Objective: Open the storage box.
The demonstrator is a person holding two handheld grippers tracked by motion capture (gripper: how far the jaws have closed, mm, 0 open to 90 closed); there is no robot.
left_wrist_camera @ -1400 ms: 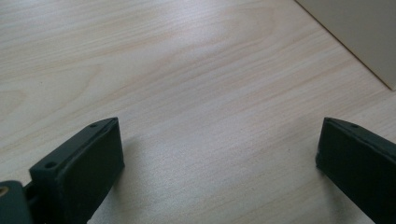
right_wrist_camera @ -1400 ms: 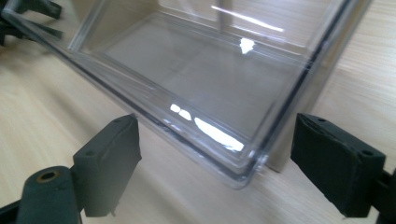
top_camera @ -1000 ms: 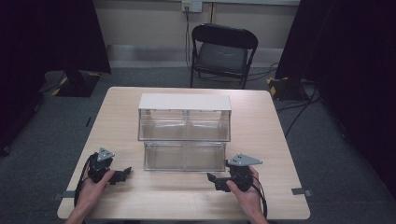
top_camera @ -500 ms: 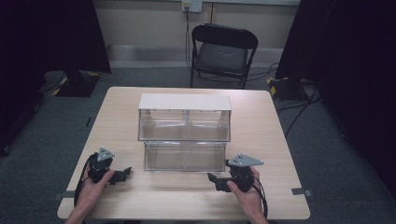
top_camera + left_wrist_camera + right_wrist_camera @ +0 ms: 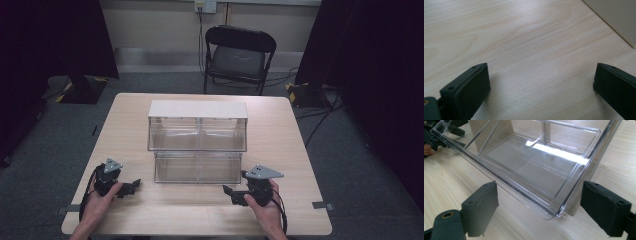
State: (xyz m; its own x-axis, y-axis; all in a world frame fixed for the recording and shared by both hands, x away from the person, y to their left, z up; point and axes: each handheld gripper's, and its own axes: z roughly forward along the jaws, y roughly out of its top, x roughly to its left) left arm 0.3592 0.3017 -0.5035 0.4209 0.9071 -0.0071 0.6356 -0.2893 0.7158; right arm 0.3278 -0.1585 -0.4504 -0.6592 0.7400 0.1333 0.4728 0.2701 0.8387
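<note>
A two-tier clear plastic bin unit (image 5: pixel 197 140) with a white top stands mid-table; its lower bin (image 5: pixel 197 167) tilts out toward me and looks empty. My left gripper (image 5: pixel 131 187) rests on the wooden table (image 5: pixel 280 145) left of the lower bin, open, with bare wood between its jaws (image 5: pixel 541 82). To the right of the bin's front my right gripper (image 5: pixel 231 193) sits open too. The right gripper view has the clear bin's front corner (image 5: pixel 554 212) just beyond its gripper (image 5: pixel 539 207), not touching.
A black folding chair (image 5: pixel 240 57) stands behind the table's far edge. Cables trail on the grey carpet at the right. Strips of tape mark the floor near the table's front corners. Bare wood lies in front of the bins.
</note>
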